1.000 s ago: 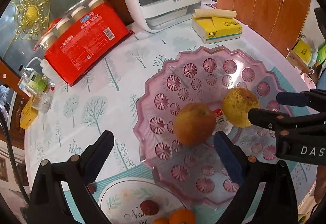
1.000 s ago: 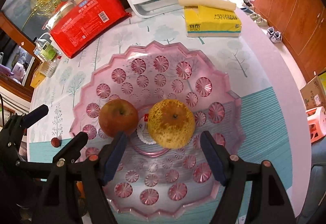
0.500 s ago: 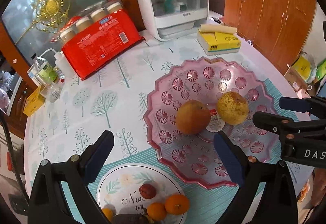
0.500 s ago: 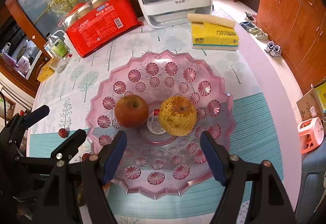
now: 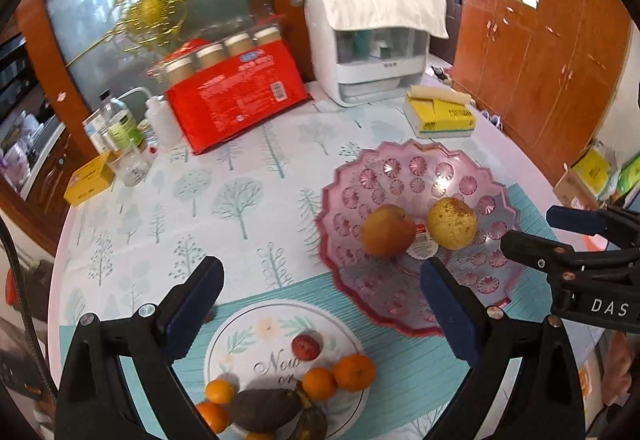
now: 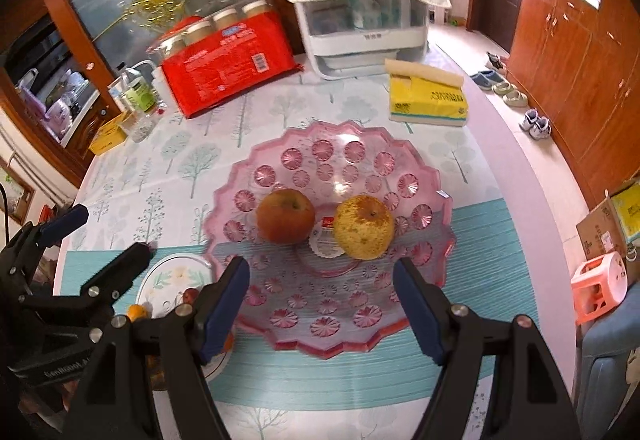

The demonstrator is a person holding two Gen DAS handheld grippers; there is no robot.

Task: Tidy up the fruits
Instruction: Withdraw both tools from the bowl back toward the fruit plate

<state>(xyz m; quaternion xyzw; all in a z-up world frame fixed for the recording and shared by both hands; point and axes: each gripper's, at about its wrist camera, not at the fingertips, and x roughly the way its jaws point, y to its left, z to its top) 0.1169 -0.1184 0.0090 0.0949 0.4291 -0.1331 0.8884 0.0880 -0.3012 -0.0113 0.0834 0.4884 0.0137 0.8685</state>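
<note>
A pink scalloped plastic tray (image 6: 400,160) (image 5: 404,164) holds a red-orange apple (image 6: 285,215) (image 5: 387,230) and a yellow pear (image 6: 363,227) (image 5: 452,223) side by side. A white round plate (image 5: 256,324) (image 6: 168,276) near the table's front edge holds several small oranges (image 5: 354,372), a dark red fruit (image 5: 305,346) and a dark brown fruit (image 5: 264,410). My left gripper (image 5: 322,312) is open and empty above the plate. My right gripper (image 6: 322,308) is open and empty above the tray's near rim.
At the table's back stand a red package of jars (image 5: 236,96), a white appliance with a cloth on it (image 5: 372,44), a yellow tissue pack (image 5: 438,116), bottles (image 5: 120,132) and a small yellow box (image 5: 90,178). Wooden cabinets (image 5: 560,72) line the right.
Both grippers have pulled back and up from the tray, so it looks smaller. The white plate with small fruits has come into both views. Apple and pear have not moved.
</note>
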